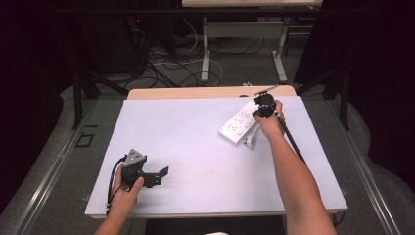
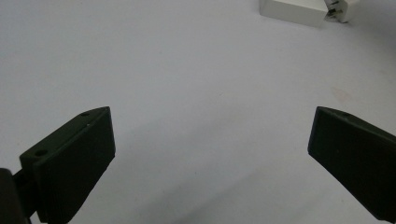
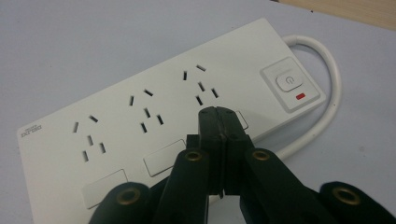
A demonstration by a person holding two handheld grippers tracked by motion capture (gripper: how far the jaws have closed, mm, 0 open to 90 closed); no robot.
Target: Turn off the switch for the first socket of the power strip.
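Note:
A white power strip (image 1: pixel 238 125) lies at an angle on the far right of the white mat, with three sets of sockets and a power button with a red mark (image 3: pixel 291 83). Its white cable (image 3: pixel 327 79) loops off the switch end. My right gripper (image 3: pixel 221 114) is shut with nothing between its jaws, hovering just over the strip's near edge beside the switch (image 1: pixel 263 105). My left gripper (image 1: pixel 157 175) rests near the table's front left, wide open and empty (image 2: pixel 210 140). The strip's corner (image 2: pixel 292 10) and its plug (image 2: pixel 337 11) lie far ahead of it.
The white mat (image 1: pixel 195 147) covers a wooden table (image 1: pixel 195 92). A black cable (image 1: pixel 291 137) trails from the right gripper along the forearm. Beyond the table are floor cables (image 1: pixel 166 63) and another table's legs (image 1: pixel 205 49).

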